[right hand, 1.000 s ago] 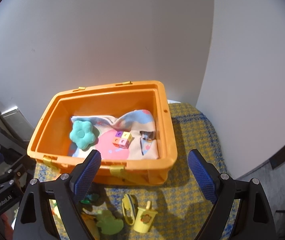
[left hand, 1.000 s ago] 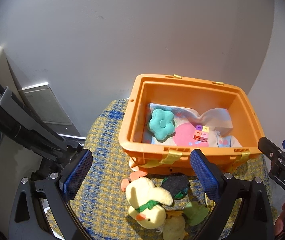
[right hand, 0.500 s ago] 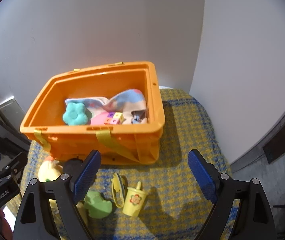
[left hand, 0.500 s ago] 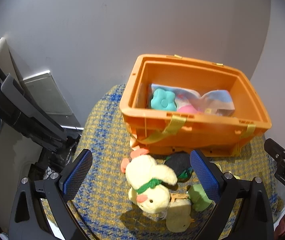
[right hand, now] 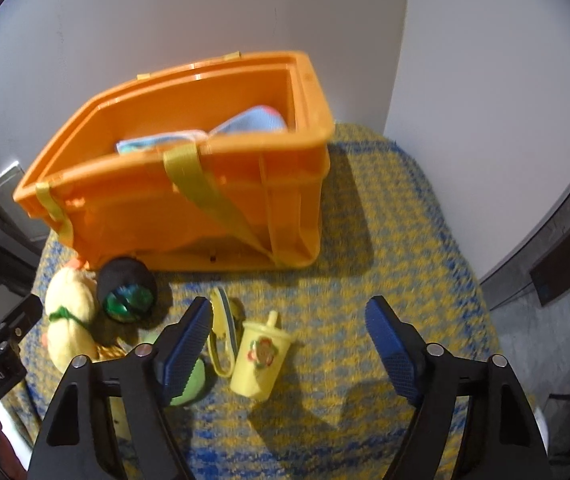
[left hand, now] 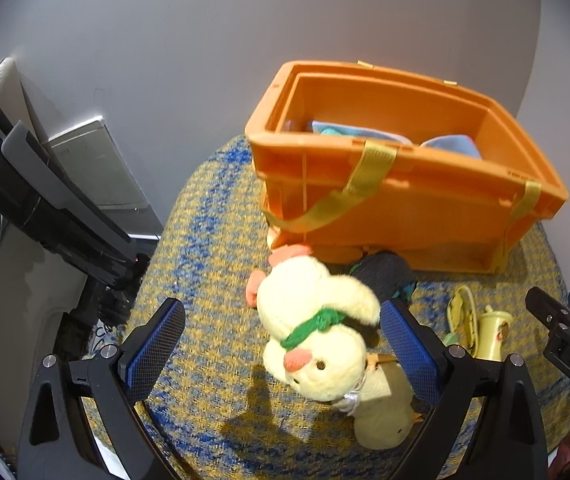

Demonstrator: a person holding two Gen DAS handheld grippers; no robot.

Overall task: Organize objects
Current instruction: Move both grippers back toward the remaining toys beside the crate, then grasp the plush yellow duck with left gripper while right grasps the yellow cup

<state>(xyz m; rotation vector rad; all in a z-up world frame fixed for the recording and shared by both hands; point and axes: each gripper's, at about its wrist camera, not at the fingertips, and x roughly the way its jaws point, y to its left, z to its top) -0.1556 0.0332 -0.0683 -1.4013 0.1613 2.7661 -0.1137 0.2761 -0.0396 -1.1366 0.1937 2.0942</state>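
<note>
Both grippers had sunk toward the toys since a second before, the orange crate's inside slipping mostly out of sight, and the right one's jaws had just been closing with nothing yet between them. In the left wrist view the left gripper (left hand: 281, 344) stood apart and empty, its blue pads flanking the yellow plush duck (left hand: 317, 328), which lay on the rug in front of the orange crate (left hand: 405, 200); it looked light and squashy, best pinched across its round body near the green collar. A dark toy (left hand: 385, 276) lay just behind the duck. In the right wrist view the right gripper (right hand: 289, 344) was open around the yellow toy cup (right hand: 261, 360), pads not touching; the cup stood tilted, looked like light, hard plastic, likely slippery, so I'd have taken it across the middle of the barrel. The surface was a yellow-and-blue woven rug (right hand: 385, 240), soft and grippy, in a corner of plain pale walls (right hand: 165, 20).
</note>
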